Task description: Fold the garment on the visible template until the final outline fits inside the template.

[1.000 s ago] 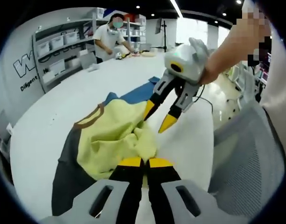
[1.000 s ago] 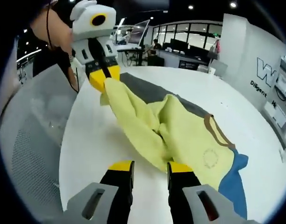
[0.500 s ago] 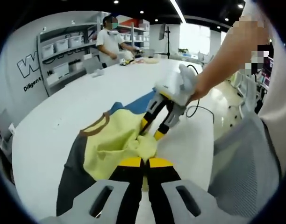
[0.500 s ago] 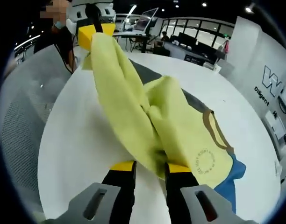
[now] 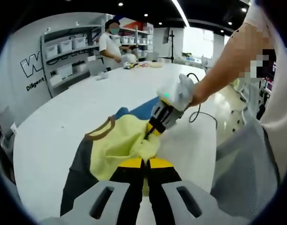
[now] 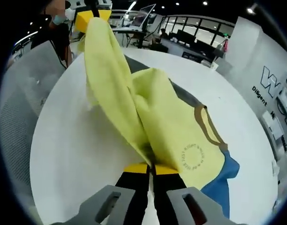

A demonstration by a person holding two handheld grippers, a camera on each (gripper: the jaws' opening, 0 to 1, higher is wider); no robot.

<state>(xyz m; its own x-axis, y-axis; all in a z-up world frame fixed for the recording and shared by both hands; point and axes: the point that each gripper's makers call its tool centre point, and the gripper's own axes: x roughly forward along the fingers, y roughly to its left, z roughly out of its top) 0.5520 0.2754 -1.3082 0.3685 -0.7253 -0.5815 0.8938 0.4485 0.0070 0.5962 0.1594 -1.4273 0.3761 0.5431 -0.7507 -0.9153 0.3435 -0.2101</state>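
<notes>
A yellow garment [image 6: 167, 126] with a brown collar [image 6: 205, 125] lies partly lifted on the white table [image 6: 73, 140]. Dark grey cloth [image 5: 75, 171] and blue cloth [image 6: 219, 180] lie flat beside the yellow; I cannot tell whether they belong to the garment or to a template. My left gripper [image 5: 144, 163] is shut on a bunched yellow edge. In the right gripper view it appears as the left gripper [image 6: 92, 16], holding the cloth high. My right gripper [image 6: 150, 168] is shut on the garment's near edge. It shows in the left gripper view as the right gripper [image 5: 155, 127], pinching the cloth close ahead.
A grey mesh chair [image 5: 246, 173] stands by the table's near side. A cable [image 5: 200, 115] trails over the table edge. A person [image 5: 110, 42] works at the far end by shelves [image 5: 64, 51] with bins. Bare table [image 5: 64, 108] spreads to the left of the garment.
The right gripper came down from above the cloth, open, and has shut on the garment's edge close to the left gripper. The left gripper kept its hold, lifting the cloth.
</notes>
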